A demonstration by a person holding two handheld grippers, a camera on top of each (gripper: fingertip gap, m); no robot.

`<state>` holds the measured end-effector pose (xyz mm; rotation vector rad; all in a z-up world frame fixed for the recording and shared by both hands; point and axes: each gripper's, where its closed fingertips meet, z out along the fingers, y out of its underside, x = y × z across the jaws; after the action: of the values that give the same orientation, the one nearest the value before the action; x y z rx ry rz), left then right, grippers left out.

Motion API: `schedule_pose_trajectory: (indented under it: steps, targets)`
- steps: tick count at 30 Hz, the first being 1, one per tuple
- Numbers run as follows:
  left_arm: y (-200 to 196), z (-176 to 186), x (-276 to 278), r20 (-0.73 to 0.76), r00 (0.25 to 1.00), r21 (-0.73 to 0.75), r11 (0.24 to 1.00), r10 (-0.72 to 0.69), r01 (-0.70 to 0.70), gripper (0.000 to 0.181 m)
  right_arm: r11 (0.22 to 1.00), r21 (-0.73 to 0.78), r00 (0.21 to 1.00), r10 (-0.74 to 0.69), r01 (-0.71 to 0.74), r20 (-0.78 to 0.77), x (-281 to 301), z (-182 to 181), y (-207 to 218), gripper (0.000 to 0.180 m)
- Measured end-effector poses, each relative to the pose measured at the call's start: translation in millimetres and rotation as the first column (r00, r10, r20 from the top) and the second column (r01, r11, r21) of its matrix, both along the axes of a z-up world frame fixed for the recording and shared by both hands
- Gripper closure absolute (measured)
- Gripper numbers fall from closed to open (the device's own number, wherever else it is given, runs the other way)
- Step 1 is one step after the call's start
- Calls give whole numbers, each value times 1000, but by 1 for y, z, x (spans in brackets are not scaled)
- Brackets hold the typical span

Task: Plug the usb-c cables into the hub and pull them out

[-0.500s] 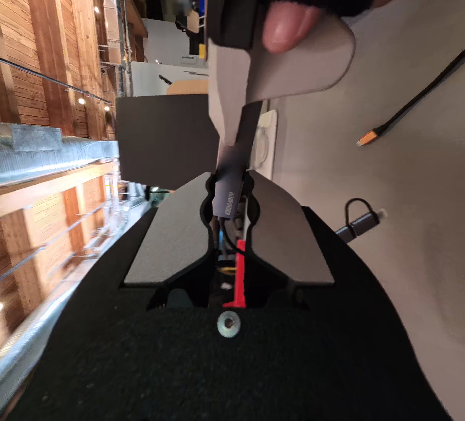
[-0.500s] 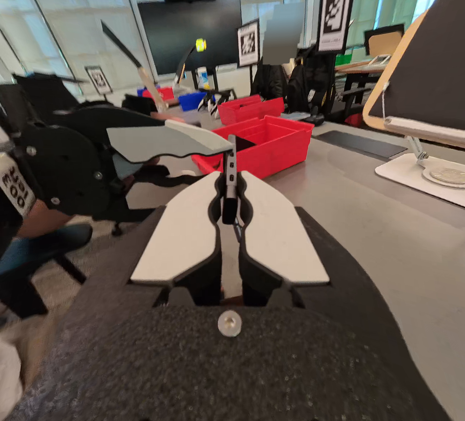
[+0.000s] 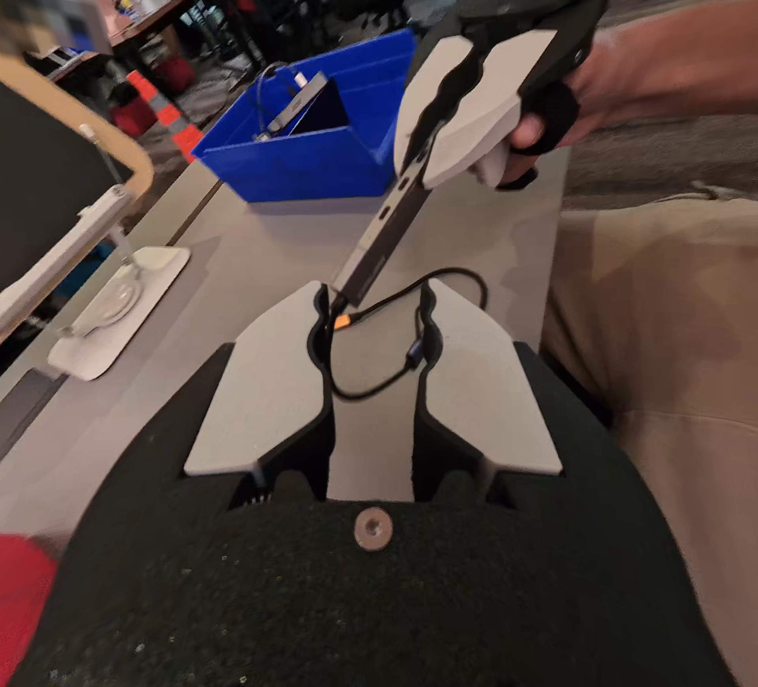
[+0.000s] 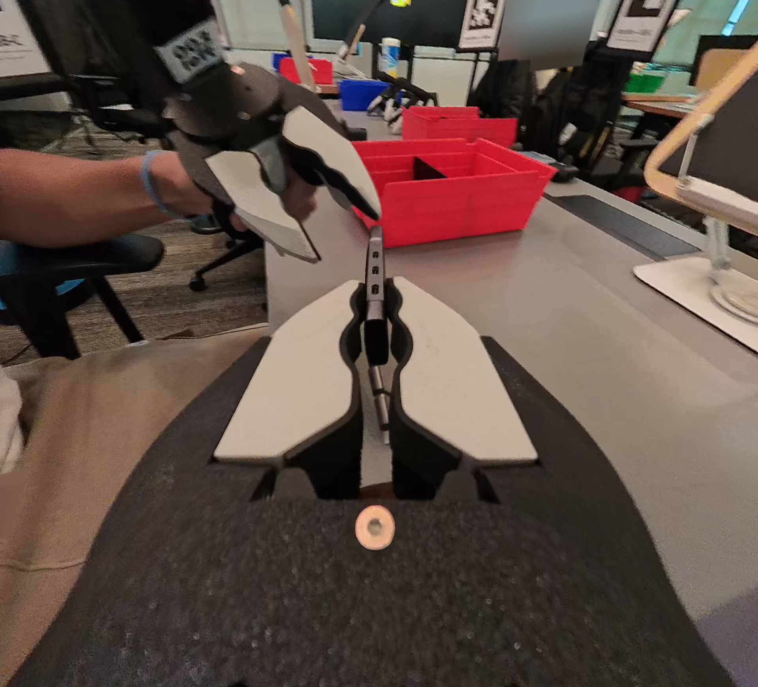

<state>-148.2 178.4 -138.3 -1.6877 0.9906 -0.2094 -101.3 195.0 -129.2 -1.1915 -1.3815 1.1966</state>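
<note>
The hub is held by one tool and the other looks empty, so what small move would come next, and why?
Probably the open left tool should drop toward the orange plug on the table and close on it. The right tool clamps the hub with ports facing out, and no cable looks plugged into them.

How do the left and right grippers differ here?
The left gripper's jaws stand apart, empty; the right gripper's jaws are shut on the grey metal hub. Seen between the left gripper's fingers is a black cable with an orange plug, on the table; between the right gripper's, the hub. Both have pale grey fingers.
</note>
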Motion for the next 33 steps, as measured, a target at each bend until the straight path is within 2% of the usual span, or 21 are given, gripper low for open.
schedule_pose_trajectory:
  steps: [5,11,12,15,18,24,29,33]
  targets:
    - [-7,2,3,166,977,11,991,-132,132,141,993,-42,990,109,-114,-91,-6,8,-23,171]
    - [-28,12,12,379,868,46,944,-319,327,148,956,-167,953,204,-243,-222,-6,16,-36,171]
    - [-32,14,14,387,854,74,934,-349,349,156,949,-176,947,220,-263,-234,-7,17,-39,171]
    - [-32,21,16,386,852,150,936,-353,319,157,943,-165,941,247,-287,-230,-9,16,-46,171]
    - [-41,25,22,421,819,145,920,-391,365,164,939,-167,935,254,-300,-249,-9,18,-48,171]
    - [-46,31,25,478,779,174,914,-405,367,165,931,-172,925,271,-322,-267,-10,16,-52,171]
    - [-45,23,22,414,815,132,913,-404,386,172,946,-131,942,267,-296,-205,-12,8,-53,171]
    - [-39,15,21,271,885,164,924,-379,345,172,963,-120,964,224,-241,-142,-15,-2,-44,168]
